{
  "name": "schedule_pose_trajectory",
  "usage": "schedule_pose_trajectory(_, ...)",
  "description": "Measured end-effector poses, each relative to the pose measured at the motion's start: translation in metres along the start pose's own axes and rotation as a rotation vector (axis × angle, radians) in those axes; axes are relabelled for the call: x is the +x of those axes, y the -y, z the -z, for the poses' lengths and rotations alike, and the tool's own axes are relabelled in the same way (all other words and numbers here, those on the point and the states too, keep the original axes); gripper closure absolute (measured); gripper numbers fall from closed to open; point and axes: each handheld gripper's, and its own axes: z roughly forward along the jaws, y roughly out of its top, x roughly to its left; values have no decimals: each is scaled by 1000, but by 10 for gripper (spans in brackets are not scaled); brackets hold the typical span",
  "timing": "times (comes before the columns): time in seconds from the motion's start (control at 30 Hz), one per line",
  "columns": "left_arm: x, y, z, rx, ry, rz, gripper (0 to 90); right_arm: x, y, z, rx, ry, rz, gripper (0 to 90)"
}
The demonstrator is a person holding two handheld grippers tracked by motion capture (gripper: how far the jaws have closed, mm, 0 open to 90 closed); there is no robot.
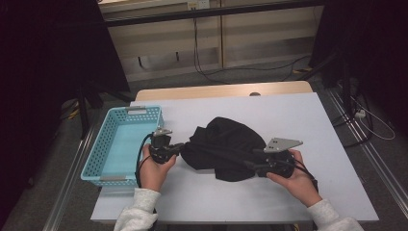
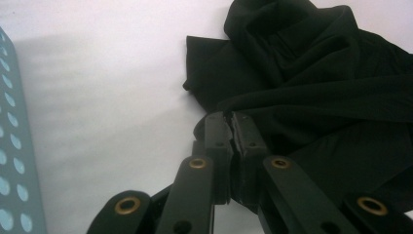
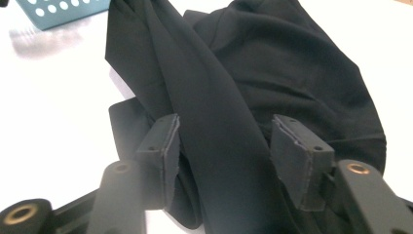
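Blue basket (image 1: 120, 144) bare inside on counter (image 1: 298, 125), left gripper (image 2: 231, 117) fingers clamped on black cloth (image 1: 226, 147), right gripper (image 3: 224, 141) fingers apart around a fold

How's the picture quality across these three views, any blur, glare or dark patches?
High view: evenly lit white table, surroundings fall into darkness, and the black cloth shows little fold detail. Left gripper view: soft overall, with a faint shadow beside the blue basket. Right gripper view: the table is nearly washed out, and the near jaws look blurred.
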Motion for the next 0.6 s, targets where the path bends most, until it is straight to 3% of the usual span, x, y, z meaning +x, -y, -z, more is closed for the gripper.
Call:
schedule_pose_trajectory(0.27, -1, 0, 0, -3, 6, 6, 867, 6, 2, 4, -10, -9, 27, 572)
schedule_pose_trajectory(0.37, -2, 0, 0, -4, 8, 7, 867, 11, 4, -2, 17, -29, 59, 585)
schedule_pose_trajectory(0.43, -2, 0, 1, -5, 9, 8, 867, 13, 9, -12, 61, -36, 80, 534)
schedule_pose_trajectory(0.53, -2, 0, 1, -4, 9, 6, 867, 9, 16, -21, 98, -6, 80, 479)
schedule_pose_trajectory(0.6, -2, 0, 1, -4, 3, 5, 867, 8, 17, -22, 108, -16, 76, 470)
